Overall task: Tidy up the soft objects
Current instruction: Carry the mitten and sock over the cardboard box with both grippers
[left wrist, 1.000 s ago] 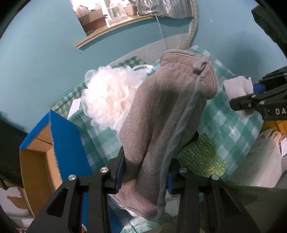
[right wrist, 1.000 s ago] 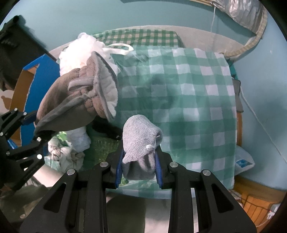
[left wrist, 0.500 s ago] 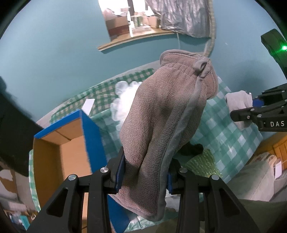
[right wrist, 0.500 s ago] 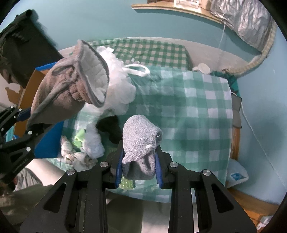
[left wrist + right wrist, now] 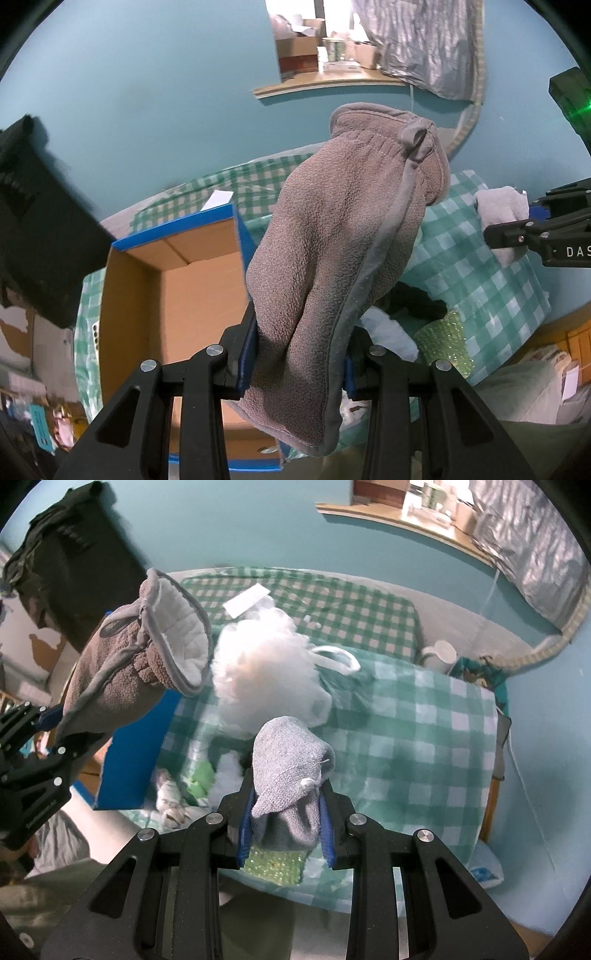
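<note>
Swinging leftward over the last second, the left gripper (image 5: pixel 299 354) now looks into the open blue-sided cardboard box (image 5: pixel 177 291), which earlier sat at the frame's edge; the white fluffy mesh bath puff (image 5: pixel 266 679) has dropped out of the left view behind the glove. Its jaws are clenched on the brown fleece mitten with grey trim (image 5: pixel 332 251), gripped near the fingertip end so the cuff stands up and away from the blue pads; from the right wrist view the mitten's white quilted lining shows at the cuff. It hangs above the box's near right wall.

Right gripper (image 5: pixel 286 830) has its jaws squeezed on a folded grey knitted sock (image 5: pixel 288 775), which sticks up between the pads, held over the near edge of the bench.

Below it on the green-and-white checked cloth (image 5: pixel 424 746) lie a green bubbly sheet (image 5: pixel 275 866), some small pale rags (image 5: pixel 170 797) and a dark cloth (image 5: pixel 417 302), possibly another sock. Beyond them sits the puff, then a white paper card (image 5: pixel 245 600) and a white mug (image 5: pixel 439 655) near the teal wall (image 5: pixel 221 528).
</note>
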